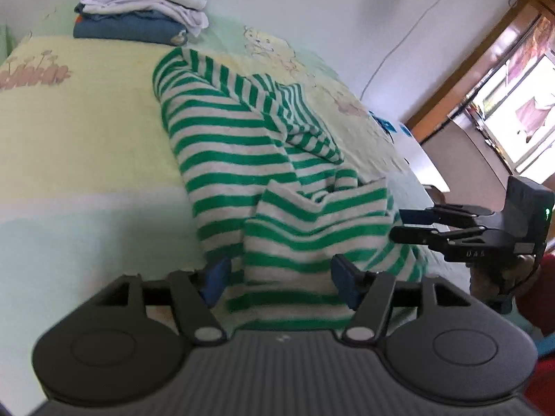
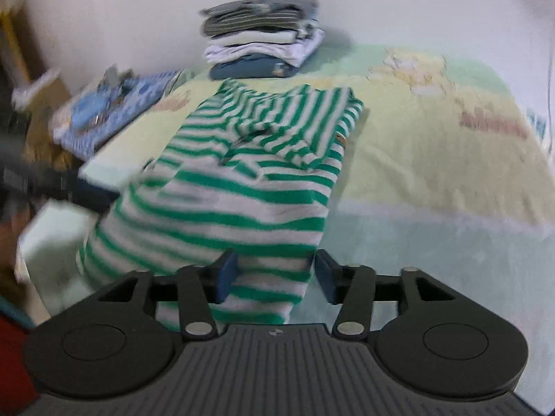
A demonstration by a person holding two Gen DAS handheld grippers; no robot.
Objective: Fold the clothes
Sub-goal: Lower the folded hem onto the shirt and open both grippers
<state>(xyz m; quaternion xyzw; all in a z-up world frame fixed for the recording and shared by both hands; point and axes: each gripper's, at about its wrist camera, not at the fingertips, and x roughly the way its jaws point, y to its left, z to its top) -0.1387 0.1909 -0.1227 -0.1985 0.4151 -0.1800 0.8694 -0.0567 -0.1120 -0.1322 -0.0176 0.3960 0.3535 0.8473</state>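
The green-and-white striped hoodie (image 2: 239, 187) lies on the bed (image 2: 433, 159), its long axis running from the near edge toward the wall, hood at the far end. Behind it a stack of folded clothes (image 2: 263, 38) sits by the wall. The left gripper (image 1: 281, 284) and right gripper (image 2: 275, 277) both stand open over the hem, not pressing the cloth.

No legible text or labels
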